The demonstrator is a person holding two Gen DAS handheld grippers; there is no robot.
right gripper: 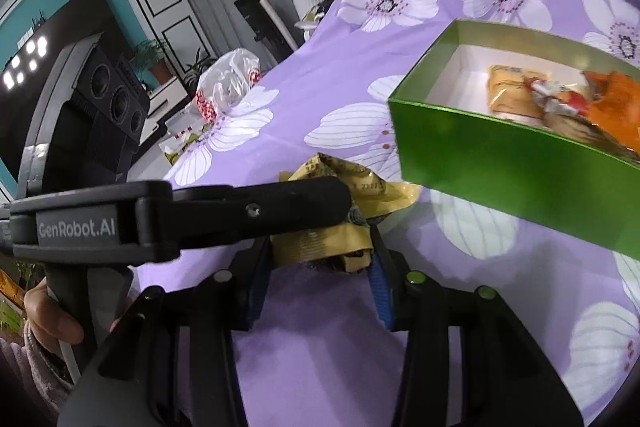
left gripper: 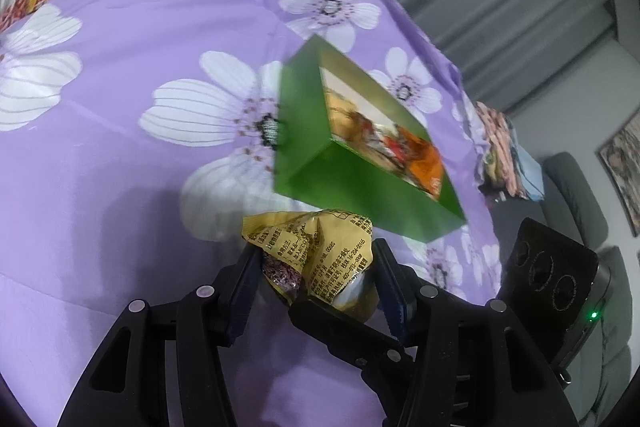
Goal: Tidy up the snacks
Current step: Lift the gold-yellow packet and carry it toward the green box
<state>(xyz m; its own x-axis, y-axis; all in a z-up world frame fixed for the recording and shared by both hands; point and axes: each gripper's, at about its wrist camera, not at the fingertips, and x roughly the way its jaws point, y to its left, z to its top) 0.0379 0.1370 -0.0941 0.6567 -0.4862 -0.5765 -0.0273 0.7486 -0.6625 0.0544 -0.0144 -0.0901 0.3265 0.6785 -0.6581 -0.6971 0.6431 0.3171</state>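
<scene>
I see a glossy green card box [right gripper: 500, 163], a crinkly yellow foil packet [left gripper: 316, 247], smooth purple cloth [left gripper: 120, 147], matt black plastic fingers [left gripper: 244, 287].

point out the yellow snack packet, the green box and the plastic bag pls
yellow snack packet [left gripper: 316, 247]: left wrist view, crumpled printed face between the fingers.
green box [right gripper: 500, 155]: right wrist view, near outer side wall.
plastic bag [right gripper: 230, 77]: right wrist view, clear crinkled middle.

Black hand-held gripper [right gripper: 320, 255] — blue pads [right gripper: 380, 291]
</scene>
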